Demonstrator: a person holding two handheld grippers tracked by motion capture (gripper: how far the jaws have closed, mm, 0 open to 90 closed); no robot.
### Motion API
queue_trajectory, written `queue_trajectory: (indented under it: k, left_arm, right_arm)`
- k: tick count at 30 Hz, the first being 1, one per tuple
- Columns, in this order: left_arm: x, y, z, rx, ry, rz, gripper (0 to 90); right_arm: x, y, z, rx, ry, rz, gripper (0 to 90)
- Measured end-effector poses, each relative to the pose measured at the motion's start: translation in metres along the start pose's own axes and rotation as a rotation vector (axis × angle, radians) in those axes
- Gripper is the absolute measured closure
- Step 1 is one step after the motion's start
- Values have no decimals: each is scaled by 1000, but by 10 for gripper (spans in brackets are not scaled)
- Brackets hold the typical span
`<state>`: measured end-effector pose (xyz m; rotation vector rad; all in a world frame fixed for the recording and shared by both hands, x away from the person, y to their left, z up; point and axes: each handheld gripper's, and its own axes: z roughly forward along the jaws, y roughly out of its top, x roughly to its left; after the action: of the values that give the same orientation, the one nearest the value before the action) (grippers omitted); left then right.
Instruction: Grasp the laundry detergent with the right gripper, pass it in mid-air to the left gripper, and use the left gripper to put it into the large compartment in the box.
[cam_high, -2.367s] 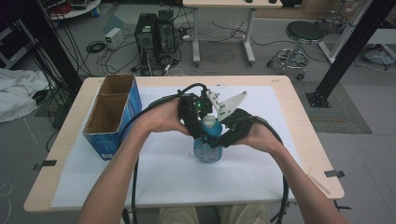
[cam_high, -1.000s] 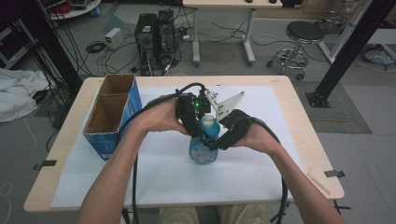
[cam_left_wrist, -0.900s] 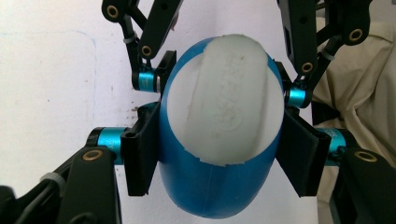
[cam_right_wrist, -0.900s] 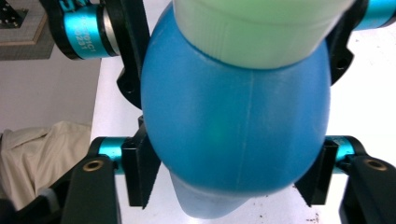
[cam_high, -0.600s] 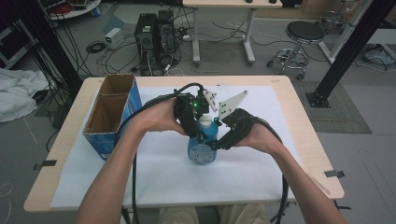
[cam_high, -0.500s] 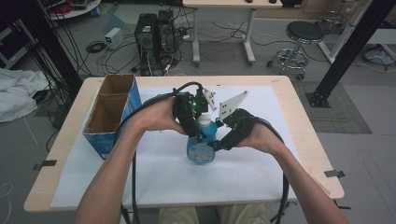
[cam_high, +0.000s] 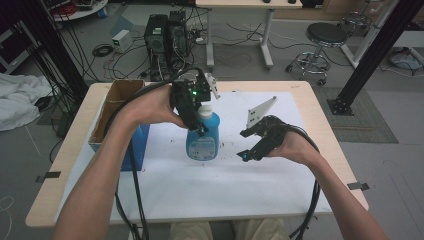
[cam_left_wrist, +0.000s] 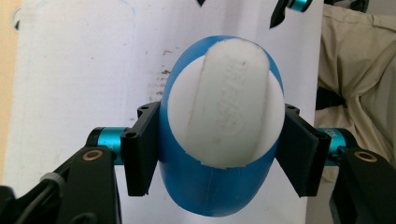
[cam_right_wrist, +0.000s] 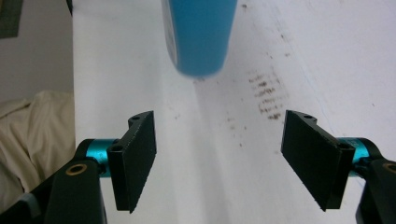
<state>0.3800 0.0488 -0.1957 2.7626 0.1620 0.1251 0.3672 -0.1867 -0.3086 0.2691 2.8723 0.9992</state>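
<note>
So my left tool (cam_high: 199, 120) is clamped on the neck of the blue plastic bottle with the white cap (cam_high: 202, 140). In the left gripper view the black pads (cam_left_wrist: 142, 149) squeeze the blue shoulders (cam_left_wrist: 210, 191) from both sides, right under the white cap (cam_left_wrist: 229, 102). From the high view I can't really tell if the bottle's base touches the white sheet covering the table (cam_high: 200, 195); it looks to hang upright just over it.

My right tool (cam_high: 250, 145) has let go. Its jaws have just been opening and have nothing between them. It sits off to the right of the bottle, apart from it. In the right gripper view the bottle's blue body (cam_right_wrist: 201, 37) is ahead of the spread pads (cam_right_wrist: 137, 158), above some dark smudges (cam_right_wrist: 266, 93) on the sheet.

Left of the bottle, at the table edge, is an open brown-and-blue cardboard box (cam_high: 117, 115).
</note>
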Motion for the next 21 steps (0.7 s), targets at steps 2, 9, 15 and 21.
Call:
queue_trajectory:
  k: [2, 9, 15, 21]
  left_arm:
    - [2, -1, -7, 0, 7, -8, 370]
    - [10, -9, -42, -9, 45, -48, 370]
    - [19, -18, -78, 0, 89, -101, 370]
    - [27, -36, -107, -3, 131, -159, 370]
  right_arm:
    - [-1, -3, -4, 19, -15, 14, 238]
    - [-7, -17, -18, 52, -51, 47, 232]
    - [-11, -33, -27, 93, -70, 77, 228]
    - [-14, -50, -37, 121, -97, 111, 227]
